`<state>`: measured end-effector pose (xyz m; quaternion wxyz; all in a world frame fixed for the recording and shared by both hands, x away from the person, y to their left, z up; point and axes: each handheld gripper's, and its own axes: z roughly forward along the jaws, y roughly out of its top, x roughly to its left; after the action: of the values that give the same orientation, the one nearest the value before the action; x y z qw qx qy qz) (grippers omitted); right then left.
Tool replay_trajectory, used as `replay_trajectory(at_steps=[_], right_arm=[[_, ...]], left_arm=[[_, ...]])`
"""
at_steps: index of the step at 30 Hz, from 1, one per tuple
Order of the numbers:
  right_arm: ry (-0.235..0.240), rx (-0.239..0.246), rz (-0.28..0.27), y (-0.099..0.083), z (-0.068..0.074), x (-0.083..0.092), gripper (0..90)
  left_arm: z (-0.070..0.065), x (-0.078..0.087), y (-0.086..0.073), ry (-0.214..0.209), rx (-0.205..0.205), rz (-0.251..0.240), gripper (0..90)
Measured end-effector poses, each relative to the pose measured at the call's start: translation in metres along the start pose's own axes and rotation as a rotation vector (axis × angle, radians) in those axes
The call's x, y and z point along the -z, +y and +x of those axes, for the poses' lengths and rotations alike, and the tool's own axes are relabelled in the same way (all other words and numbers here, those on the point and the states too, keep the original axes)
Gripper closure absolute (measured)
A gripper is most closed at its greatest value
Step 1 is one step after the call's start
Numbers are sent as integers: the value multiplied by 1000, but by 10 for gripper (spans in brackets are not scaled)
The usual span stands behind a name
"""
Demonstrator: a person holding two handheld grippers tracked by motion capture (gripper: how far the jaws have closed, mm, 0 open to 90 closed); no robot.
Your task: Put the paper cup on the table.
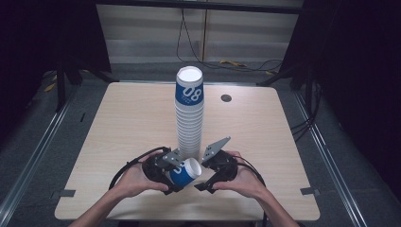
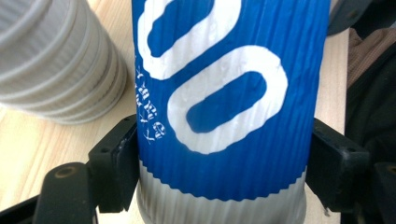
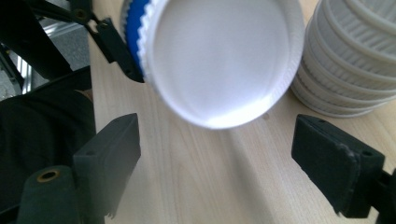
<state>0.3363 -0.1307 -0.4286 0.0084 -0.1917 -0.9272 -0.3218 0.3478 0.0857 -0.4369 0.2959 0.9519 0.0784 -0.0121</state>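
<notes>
At the near edge of the tabletop, the left tool grips a single blue-and-white paper cup by its ribbed sides, lying tilted with its white bottom toward the right tool. In the left gripper view the black jaws press on both flanks of that cup, low on its wall. Just behind it rises the tall stack of cups, upside down, close enough that a careless swing would likely topple it.

The right tool is released: in the right gripper view its jaws stand wide apart on either side of the cup's bottom, touching nothing.

To do this well, the left grip should stay firm but gentle, since a ribbed paper wall dents easily. Lift the cup clear, turn it upside down, and bring it straight down over the top of the stack.
</notes>
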Motion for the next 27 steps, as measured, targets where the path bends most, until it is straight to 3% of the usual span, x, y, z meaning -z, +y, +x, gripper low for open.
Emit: replay_trajectory(at_steps=[5, 9, 11, 12, 14, 15, 18, 19, 20, 21, 22, 23, 24, 25, 26, 27], right_arm=[[4, 6, 35, 0, 0, -2, 190], [3, 30, 52, 1, 2, -2, 198], [5, 40, 58, 2, 2, -3, 197], [-1, 39, 64, 3, 3, -3, 195], [10, 49, 72, 4, 3, -5, 192], [10, 50, 75, 4, 3, -6, 188], [21, 51, 83, 6, 4, -9, 182], [25, 55, 84, 7, 4, -10, 181], [33, 60, 80, 7, 3, -11, 181], [39, 54, 82, 7, 4, -12, 182], [42, 47, 82, 8, 4, -12, 181], [52, 50, 80, 8, 4, -13, 181], [54, 56, 80, 9, 4, -13, 181], [61, 62, 77, 9, 3, -13, 181], [65, 56, 77, 9, 4, -13, 182], [71, 56, 74, 10, 4, -13, 186]], left_arm=[[-4, -7, 5, 17, -42, 71, 225], [-5, -11, 5, 17, -37, 102, 225], [-4, -11, 7, 16, -66, 135, 226], [-6, -13, 7, 16, -37, 106, 226], [-6, -13, 8, 13, -65, 122, 226], [-9, -15, 8, 10, -43, 105, 226], [-9, -17, 9, 9, -70, 117, 226], [-12, -20, 8, 14, -39, 94, 226], [-11, -18, 9, 2, -66, 123, 226], [-13, -20, 8, 4, -44, 107, 226], [-10, -17, 10, 0, -103, 152, 226], [-9, -17, 10, -1, -113, 169, 225], [-11, -19, 10, -6, -89, 144, 225], [-11, -20, 10, 0, -99, 147, 225], [-12, -21, 9, -8, -83, 145, 226], [-11, -20, 10, -8, -105, 157, 226]])
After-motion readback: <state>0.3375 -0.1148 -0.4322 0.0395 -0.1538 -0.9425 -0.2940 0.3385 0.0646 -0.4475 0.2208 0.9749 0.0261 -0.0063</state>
